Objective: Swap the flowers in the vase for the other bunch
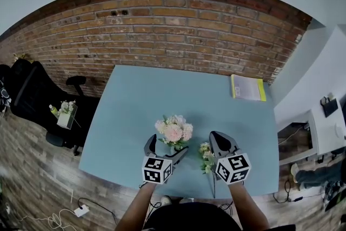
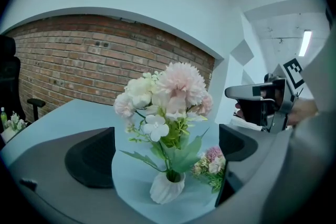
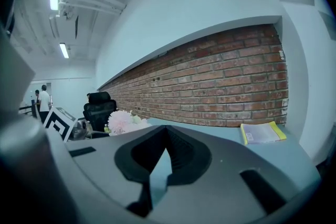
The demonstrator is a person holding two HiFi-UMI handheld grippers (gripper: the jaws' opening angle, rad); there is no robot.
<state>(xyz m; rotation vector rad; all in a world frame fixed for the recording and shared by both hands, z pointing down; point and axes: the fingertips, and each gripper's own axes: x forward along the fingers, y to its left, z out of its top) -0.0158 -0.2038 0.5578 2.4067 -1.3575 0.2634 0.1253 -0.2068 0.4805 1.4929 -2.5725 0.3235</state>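
Observation:
A small white ribbed vase (image 2: pixel 167 188) stands on the light blue table (image 1: pixel 162 94), near its front edge. It holds a bunch of pink and white flowers (image 1: pixel 174 129) (image 2: pixel 165 94). My left gripper (image 1: pixel 166 144) (image 2: pixel 165 152) is open, its jaws standing wide on either side of the vase and stems without touching them. A second, smaller bunch of purple and cream flowers (image 1: pixel 205 157) (image 2: pixel 211 165) lies on the table just right of the vase. Beside that bunch my right gripper (image 1: pixel 219 140) (image 3: pixel 167 129) is shut with nothing in it.
A yellow-edged book (image 1: pixel 248 87) (image 3: pixel 262 132) lies at the table's far right corner. A brick wall (image 1: pixel 178 24) runs behind the table. At the left a black office chair (image 1: pixel 32 97) stands by a small stand with flowers (image 1: pixel 66 113). A white desk (image 1: pixel 324 127) is at the right.

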